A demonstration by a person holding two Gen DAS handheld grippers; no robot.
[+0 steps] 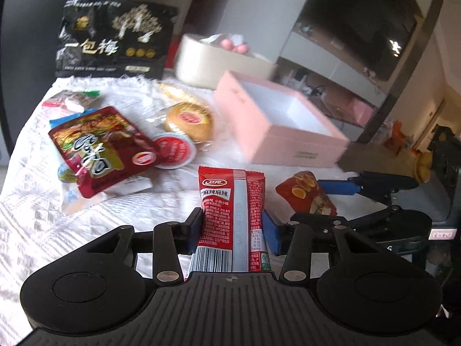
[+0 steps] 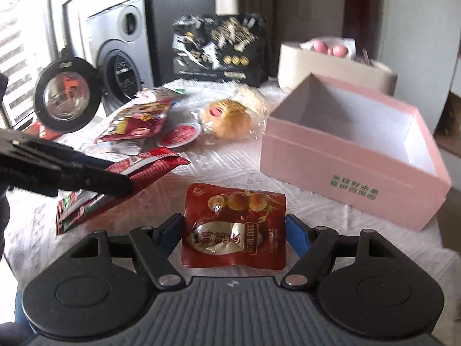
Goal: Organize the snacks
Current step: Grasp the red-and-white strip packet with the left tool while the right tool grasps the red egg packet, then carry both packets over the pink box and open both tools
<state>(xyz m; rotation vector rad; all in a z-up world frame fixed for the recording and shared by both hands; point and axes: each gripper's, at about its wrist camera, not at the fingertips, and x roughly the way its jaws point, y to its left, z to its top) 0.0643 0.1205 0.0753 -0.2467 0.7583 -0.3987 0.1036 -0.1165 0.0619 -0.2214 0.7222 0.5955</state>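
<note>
White textured cloth covers the worktop (image 1: 34,225), with a grey washing machine (image 2: 121,52) and dark cabinets behind.

Left gripper (image 1: 233,230): fingers closed on a long red spicy-snack sachet with a silver stripe (image 1: 233,201), pinched at its lower half so the pack stands up along the fingers, lifted off the cloth by the look of the right view. Grip low on the pack probably leaves the top end free to drop in first.

Right gripper (image 2: 233,230): fingers set fairly wide, flanking a flat red foil quail-egg pouch (image 2: 234,225). Pads seem near or at the pouch edges; firm clamp or not, cannot tell. Pouch looks raised over the cloth, though not certain.

Further out, an open pink cardboard box with white lining (image 1: 288,141) sits just ahead and to the right, nothing visible inside, likely the target for both packs.

Loose snacks remain on the left of the cloth: large red glossy snack bag (image 1: 100,150), small round red-lidded cup (image 1: 173,150) touching it, wrapped round golden pastry (image 1: 188,124) beside the cup.

At the back: big black plum bag with gold print (image 1: 115,40) standing upright, and a beige round tub with pink balls (image 1: 219,60) behind the pink box.

Sorting looks at an early stage.
</note>
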